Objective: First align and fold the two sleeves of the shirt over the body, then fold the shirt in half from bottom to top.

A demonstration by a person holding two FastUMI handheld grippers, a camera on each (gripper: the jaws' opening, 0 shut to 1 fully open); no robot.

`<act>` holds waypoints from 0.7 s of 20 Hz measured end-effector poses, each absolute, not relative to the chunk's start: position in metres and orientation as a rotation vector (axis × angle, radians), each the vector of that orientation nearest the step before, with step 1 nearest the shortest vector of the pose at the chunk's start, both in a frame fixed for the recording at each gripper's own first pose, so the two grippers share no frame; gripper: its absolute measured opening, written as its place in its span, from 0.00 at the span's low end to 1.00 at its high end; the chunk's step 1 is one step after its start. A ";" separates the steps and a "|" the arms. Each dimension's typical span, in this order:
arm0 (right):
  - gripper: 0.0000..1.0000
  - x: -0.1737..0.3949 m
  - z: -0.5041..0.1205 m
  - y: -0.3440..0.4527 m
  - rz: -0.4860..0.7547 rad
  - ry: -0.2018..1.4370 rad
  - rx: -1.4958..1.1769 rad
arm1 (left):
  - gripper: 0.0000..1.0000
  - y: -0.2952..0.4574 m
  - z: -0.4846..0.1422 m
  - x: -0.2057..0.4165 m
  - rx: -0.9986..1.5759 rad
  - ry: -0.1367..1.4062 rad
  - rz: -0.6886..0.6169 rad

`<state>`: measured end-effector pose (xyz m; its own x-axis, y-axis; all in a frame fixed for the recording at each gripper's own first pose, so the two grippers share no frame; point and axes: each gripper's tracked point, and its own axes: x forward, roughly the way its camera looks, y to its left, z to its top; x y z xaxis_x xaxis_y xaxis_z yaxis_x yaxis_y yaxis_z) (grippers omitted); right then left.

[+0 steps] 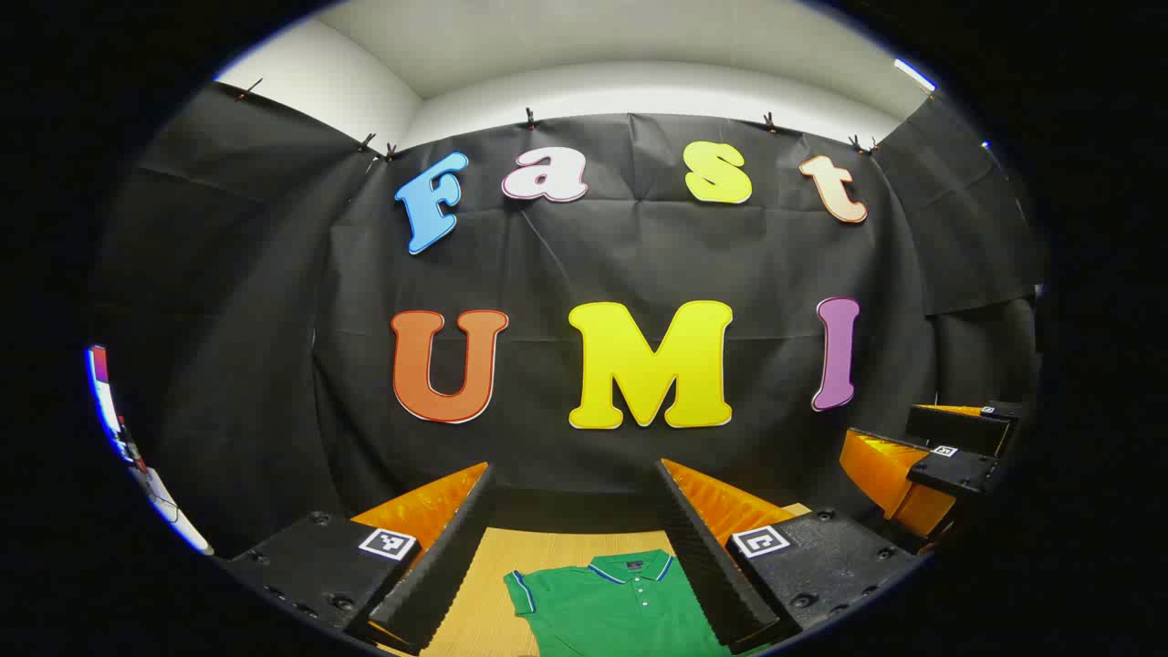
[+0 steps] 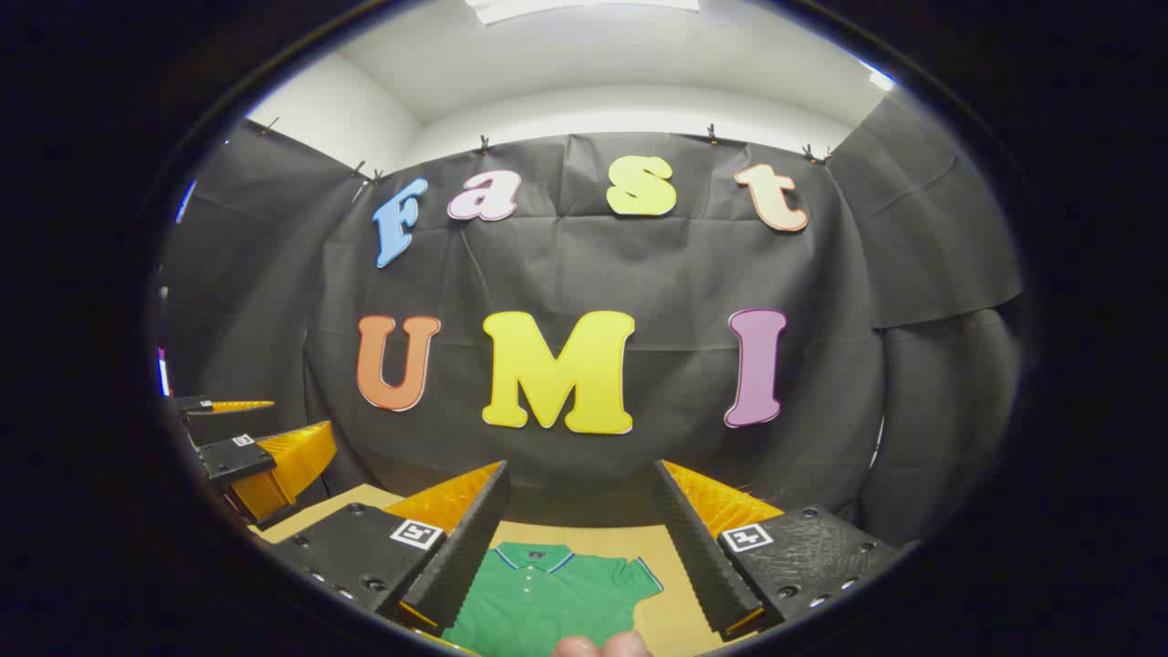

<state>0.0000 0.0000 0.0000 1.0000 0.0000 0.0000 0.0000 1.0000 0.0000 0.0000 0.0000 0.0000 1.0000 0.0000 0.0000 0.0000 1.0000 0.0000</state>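
Observation:
A green polo shirt (image 1: 613,607) with a blue-edged collar lies flat on the wooden table (image 1: 474,602), collar toward the wall. In the left gripper view my left gripper (image 1: 575,547) hovers open above it, its fingers spread either side of the collar; the shirt's left sleeve (image 1: 522,593) shows between them. In the right gripper view my right gripper (image 2: 579,543) is also open above the shirt (image 2: 547,598), with the shirt's right sleeve (image 2: 639,577) between its fingers. Neither gripper holds anything. The shirt's lower part is hidden.
The other gripper (image 1: 931,470) shows at the right edge of the left gripper view, and the other one (image 2: 251,456) at the left of the right gripper view. Fingertips of a hand (image 2: 602,646) peek in at the bottom. The booth wall stands behind the table.

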 end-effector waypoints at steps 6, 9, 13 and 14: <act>0.95 0.006 -0.002 -0.012 -0.001 0.008 0.007 | 1.00 -0.008 0.000 0.003 0.005 -0.003 0.005; 0.92 0.007 -0.009 -0.010 0.014 0.027 -0.004 | 1.00 -0.010 -0.001 0.003 0.002 -0.001 0.005; 0.95 0.009 -0.007 -0.015 0.015 0.022 -0.002 | 1.00 -0.012 -0.002 0.004 -0.003 0.006 0.011; 0.93 0.009 -0.009 -0.017 0.013 0.022 -0.003 | 1.00 -0.011 -0.003 0.003 -0.005 0.006 0.013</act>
